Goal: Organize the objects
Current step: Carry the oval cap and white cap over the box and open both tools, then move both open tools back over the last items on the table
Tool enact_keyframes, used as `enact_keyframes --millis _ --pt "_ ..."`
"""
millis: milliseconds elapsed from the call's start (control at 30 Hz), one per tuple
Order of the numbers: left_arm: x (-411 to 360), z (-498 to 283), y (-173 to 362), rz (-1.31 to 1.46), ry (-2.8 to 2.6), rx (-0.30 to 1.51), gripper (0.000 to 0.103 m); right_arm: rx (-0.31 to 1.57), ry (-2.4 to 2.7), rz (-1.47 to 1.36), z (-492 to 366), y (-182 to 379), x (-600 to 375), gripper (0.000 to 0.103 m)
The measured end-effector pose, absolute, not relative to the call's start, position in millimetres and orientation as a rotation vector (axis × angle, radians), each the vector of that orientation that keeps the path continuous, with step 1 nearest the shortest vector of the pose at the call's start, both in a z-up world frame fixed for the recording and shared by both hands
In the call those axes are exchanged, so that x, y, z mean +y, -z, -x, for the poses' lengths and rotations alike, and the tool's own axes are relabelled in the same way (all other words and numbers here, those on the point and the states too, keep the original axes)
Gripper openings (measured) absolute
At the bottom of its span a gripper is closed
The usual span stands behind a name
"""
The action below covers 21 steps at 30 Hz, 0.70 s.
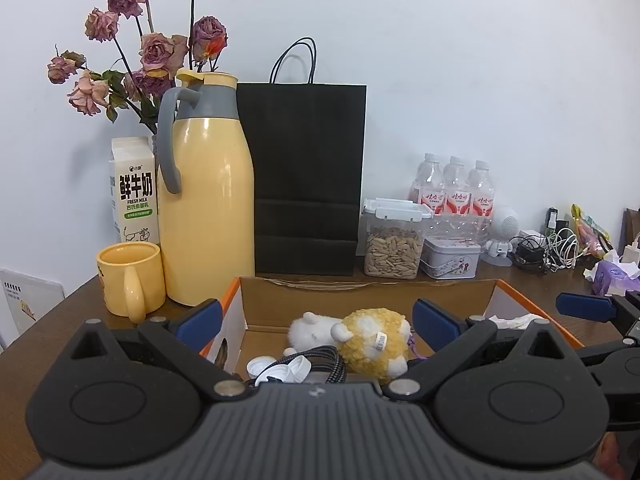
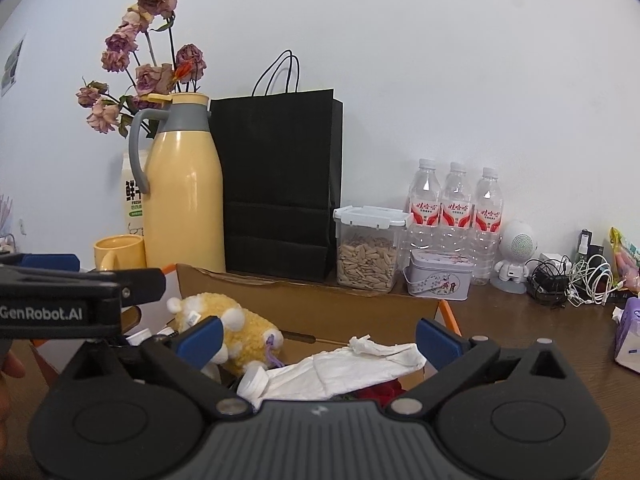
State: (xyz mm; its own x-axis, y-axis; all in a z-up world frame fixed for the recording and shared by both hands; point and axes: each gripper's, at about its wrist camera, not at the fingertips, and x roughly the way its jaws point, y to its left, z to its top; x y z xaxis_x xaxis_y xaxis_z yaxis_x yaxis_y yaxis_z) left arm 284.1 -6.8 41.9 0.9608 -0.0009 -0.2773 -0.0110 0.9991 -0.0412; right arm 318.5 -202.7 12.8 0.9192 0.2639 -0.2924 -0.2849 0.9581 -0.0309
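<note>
Fingers (image 1: 200, 316) of both grippers spread, empty, over the cardboard box (image 1: 360, 300).

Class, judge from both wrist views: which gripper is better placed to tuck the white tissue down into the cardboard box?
Right. The white tissue lies between the right gripper's open jaws; the left gripper faces the plush toy instead.

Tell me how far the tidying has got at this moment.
Done: the plush toy, white caps, a braided cable and a crumpled tissue already lie in the cardboard box. In hand: nothing; the left gripper and right gripper are both open above the box. Left: possibly the tangled chargers and purple tissue pack still on the table.
</note>
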Motion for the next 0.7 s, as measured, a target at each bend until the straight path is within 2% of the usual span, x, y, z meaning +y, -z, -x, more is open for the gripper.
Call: enact_keyframes --millis 700 --pt "0.4 -239.2 -44.8 0.014 -0.022 0.326 0.103 0.301 -0.292 0.107 -267.5 -18.6 -219.2 0.103"
